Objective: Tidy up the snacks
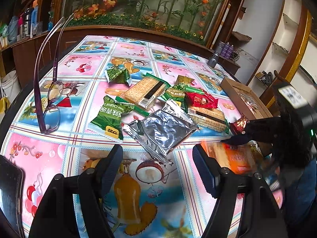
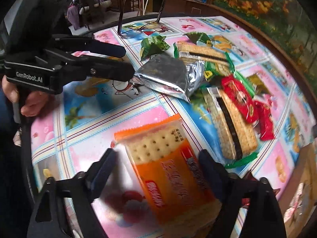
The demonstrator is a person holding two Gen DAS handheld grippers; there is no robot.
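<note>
**Snacks spread on a patterned tablecloth, two grippers over them**

Left wrist view: the left gripper [image 1: 157,170] is seen at the bottom of the frame, its jaws well apart and nothing between them. Just beyond lies a silver foil packet [image 1: 164,130]; past it, in the centre, a heap of cracker packs [image 1: 147,94] is spread. A cardboard box [image 1: 244,99] stands at the right edge, and spectacles [image 1: 52,107] at the left.

Right wrist view: the right gripper [image 2: 156,170] is held around an orange cracker packet [image 2: 168,166] at lower centre; whether the pads press on it cannot be told through the blur.
</note>
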